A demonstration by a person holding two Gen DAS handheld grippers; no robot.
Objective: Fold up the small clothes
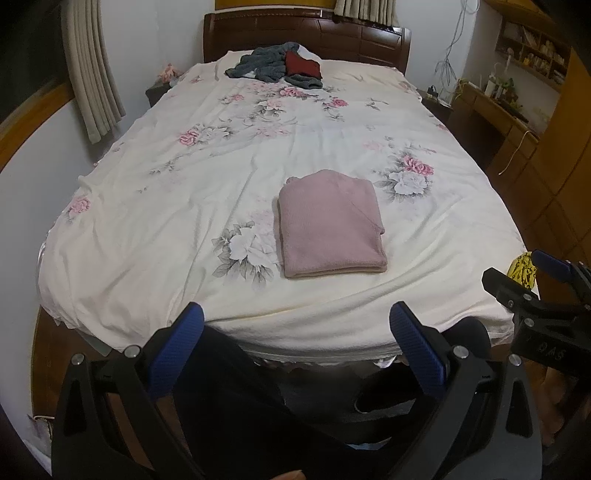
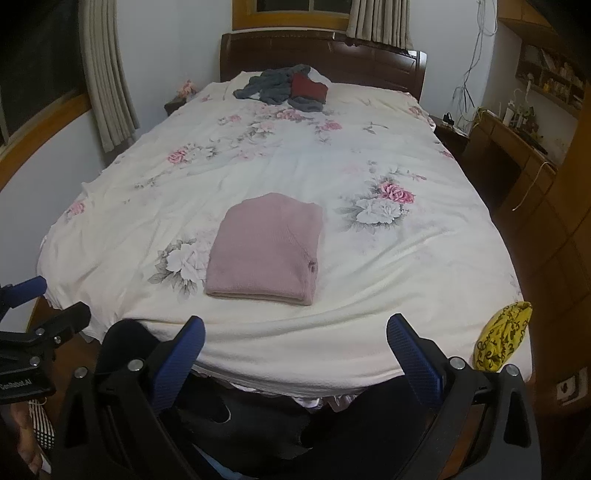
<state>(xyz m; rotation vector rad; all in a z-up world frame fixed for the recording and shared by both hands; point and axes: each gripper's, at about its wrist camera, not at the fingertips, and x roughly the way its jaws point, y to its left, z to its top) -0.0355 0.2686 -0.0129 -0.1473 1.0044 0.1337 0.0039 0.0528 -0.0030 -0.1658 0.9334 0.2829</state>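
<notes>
Since the pink garment [image 1: 330,225] already lies folded into a neat rectangle at the lower centre of the bed [image 1: 147,229], the fold of this piece is judged done and the step in hand is the pause between items. Both tools are held back off the near edge of the bed, below the mattress line: the left gripper [image 1: 295,343] is seen with its fingers spread wide and nothing between them, and the right gripper [image 2: 295,350] is likewise spread and empty. Further clothes, a grey and red heap [image 1: 280,66], are seen at the upper centre of the frame, near the headboard [image 1: 306,33] and well apart from the folded piece. A long reach across the sheet is probably called for next. Open sheet lies on every side of the folded piece. A yellow patterned pouch [image 2: 502,336] sits at the bed's lower right corner, clear of that path.
</notes>
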